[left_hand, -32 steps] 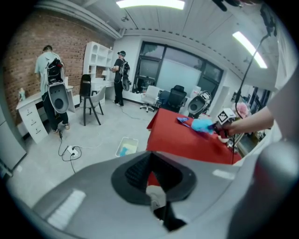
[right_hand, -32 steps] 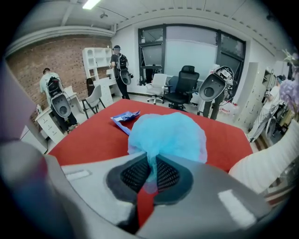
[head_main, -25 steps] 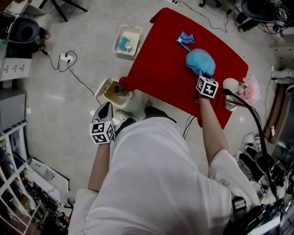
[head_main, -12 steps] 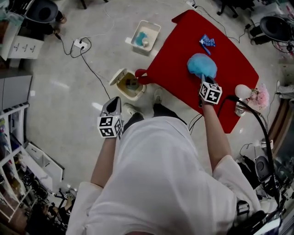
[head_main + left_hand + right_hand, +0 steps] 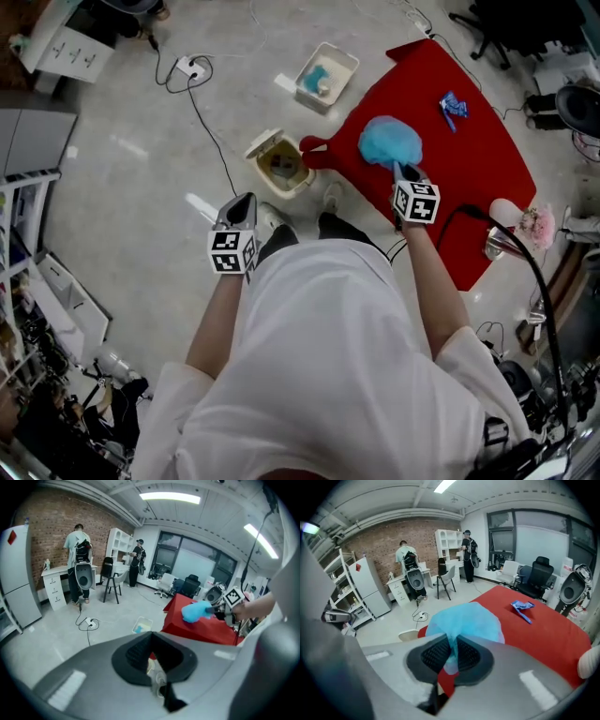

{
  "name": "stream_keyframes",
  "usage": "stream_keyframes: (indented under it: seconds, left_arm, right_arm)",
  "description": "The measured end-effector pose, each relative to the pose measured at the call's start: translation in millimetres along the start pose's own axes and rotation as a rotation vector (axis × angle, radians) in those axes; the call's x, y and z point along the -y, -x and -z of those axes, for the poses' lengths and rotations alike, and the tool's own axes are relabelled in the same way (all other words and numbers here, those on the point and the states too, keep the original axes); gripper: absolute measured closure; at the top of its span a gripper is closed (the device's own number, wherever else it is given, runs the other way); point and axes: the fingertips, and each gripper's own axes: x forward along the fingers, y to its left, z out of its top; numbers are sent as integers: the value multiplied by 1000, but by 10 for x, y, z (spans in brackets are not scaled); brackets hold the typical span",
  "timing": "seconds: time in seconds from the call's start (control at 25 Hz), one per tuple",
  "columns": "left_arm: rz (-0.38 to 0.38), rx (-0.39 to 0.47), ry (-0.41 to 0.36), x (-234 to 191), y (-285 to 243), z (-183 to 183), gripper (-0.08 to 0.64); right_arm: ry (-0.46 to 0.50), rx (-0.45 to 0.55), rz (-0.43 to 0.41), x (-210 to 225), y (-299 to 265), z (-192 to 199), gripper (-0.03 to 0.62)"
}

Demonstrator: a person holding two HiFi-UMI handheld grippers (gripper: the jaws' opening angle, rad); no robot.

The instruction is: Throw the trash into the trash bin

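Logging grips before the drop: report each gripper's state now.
Left gripper: closed, empty.
Right gripper: closed on the blue cap.

1. The soft trash [image 5: 389, 142] is a light-blue, puffy, cap-like bundle of thin crumpled material. Its gathered edge is pinched between the fingers of the right gripper [image 5: 401, 172], and it is held up over the left edge of the red tabletop [image 5: 487, 178].
2. The blue wrapper [image 5: 453, 108] is small and crumpled, with a thin tail. It lies flat on the tabletop, far and to the right, well apart from the bundle.
3. The trash bin [image 5: 281, 164] is small and cream, and stands upright on the floor just beside the tabletop's left corner. Its lid is swung open, and it sits left of the held bundle.
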Motion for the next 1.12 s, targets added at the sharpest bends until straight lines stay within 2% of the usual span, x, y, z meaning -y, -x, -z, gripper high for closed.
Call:
stream_keyframes:
  seconds: [0.36, 0.56, 0.88, 1.12]
  left_arm:
    - [-69, 1, 55, -334, 319, 283, 555]
    - [-99, -9, 82, -469, 500, 419, 555]
    - [-131, -14, 119, -615, 591, 568, 555]
    - [-151, -22, 143, -703, 656, 731, 555]
  right_arm:
    - [149, -52, -213, -1164, -295, 111, 584]
    - [203, -74, -307, -1672, -385, 160, 584]
    - [282, -142, -420, -2181, -504, 406, 584]
    - [298, -183, -452, -2365, -581, 605, 584]
